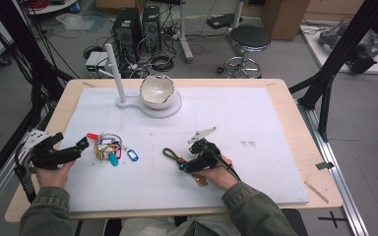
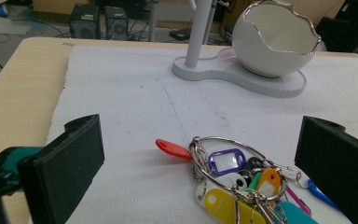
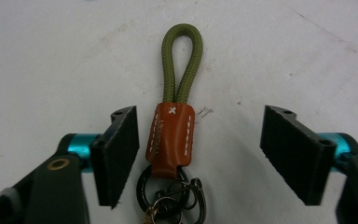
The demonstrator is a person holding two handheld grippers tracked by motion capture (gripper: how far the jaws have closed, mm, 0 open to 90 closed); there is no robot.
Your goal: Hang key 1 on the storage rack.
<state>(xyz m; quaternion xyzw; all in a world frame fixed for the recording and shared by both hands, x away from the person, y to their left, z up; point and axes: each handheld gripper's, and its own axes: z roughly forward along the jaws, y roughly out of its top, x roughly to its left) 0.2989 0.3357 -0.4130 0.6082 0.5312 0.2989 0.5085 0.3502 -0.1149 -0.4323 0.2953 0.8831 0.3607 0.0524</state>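
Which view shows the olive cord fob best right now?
The right gripper view: the fob lies on the mat between the open jaws, showing its olive loop, brown leather sleeve with white stitching, and dark rings. The high view shows it small, just left of the right gripper, detail lost. The left gripper view looks at the key-tag bunch instead.

high: above, facing forward-down | left gripper view: low, toward bowl (image 2: 277, 42), shared with high | right gripper view: close, downward

Between the right gripper (image 3: 200, 154) jaws: keychain (image 3: 172, 135) – matt woven olive cord, smooth stitched brown leather, dark metal rings. Jaw pads – matt black.
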